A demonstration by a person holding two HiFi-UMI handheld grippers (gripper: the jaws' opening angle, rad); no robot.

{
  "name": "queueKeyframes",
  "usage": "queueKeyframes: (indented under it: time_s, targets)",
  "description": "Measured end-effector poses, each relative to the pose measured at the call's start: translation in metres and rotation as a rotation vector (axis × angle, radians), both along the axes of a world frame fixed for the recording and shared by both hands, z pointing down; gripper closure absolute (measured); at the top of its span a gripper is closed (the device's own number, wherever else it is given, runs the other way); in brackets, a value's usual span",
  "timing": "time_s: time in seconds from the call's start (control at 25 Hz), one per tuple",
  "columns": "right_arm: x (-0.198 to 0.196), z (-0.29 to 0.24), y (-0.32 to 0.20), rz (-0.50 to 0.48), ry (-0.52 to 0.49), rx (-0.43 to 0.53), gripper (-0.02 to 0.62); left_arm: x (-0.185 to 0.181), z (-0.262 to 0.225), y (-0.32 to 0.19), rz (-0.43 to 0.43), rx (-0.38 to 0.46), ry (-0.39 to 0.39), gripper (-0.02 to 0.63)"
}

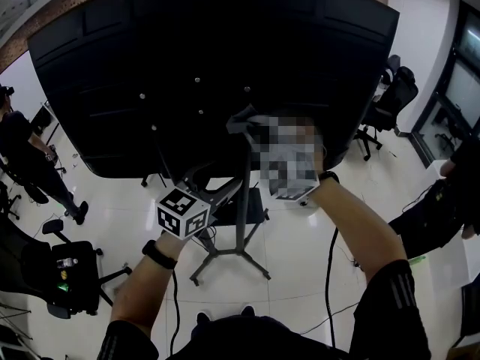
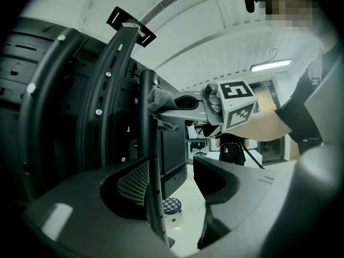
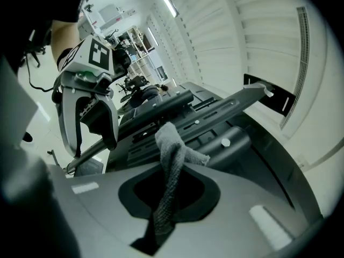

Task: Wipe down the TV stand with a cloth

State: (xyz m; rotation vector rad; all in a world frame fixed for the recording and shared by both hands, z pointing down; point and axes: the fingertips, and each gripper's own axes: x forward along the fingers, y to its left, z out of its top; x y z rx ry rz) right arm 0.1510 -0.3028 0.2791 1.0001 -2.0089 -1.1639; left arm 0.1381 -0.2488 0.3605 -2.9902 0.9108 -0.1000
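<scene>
The TV stand's upright post [image 1: 244, 201] holds a big black TV, seen from behind [image 1: 187, 51]. A grey cloth [image 1: 241, 121] is clamped in my right gripper [image 1: 255, 135], and its bunched end rests against the post just under the screen. In the right gripper view the cloth [image 3: 171, 155] runs up from the closed jaws of my right gripper [image 3: 167, 200] to the mounting bracket [image 3: 215, 114]. Lower down, my left gripper [image 1: 216, 193] is open. The left gripper view shows the post [image 2: 151, 165] between the spread jaws of my left gripper [image 2: 172, 184], close by the left pad [image 2: 134, 183].
The stand's wheeled base [image 1: 229, 259] sits on the glossy white floor, with a cable [image 1: 328, 276] trailing beside it. Office chairs stand at left [image 1: 71, 276] and far right [image 1: 390, 103]. A person [image 1: 26, 156] is at left and another [image 1: 442, 201] at right.
</scene>
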Motion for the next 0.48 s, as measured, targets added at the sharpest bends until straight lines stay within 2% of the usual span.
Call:
queueKeyframes:
  time_s: [0.12,0.48]
  targets:
    - [0.002,0.01,0.003,0.001,0.007,0.009,0.572,0.001,0.012,-0.001,-0.002,-0.016,0.0,0.327]
    - [0.003,0.069,-0.003,-0.009,0.007,-0.089,0.572,0.004,0.051,-0.009,-0.014,-0.075,0.0,0.327]
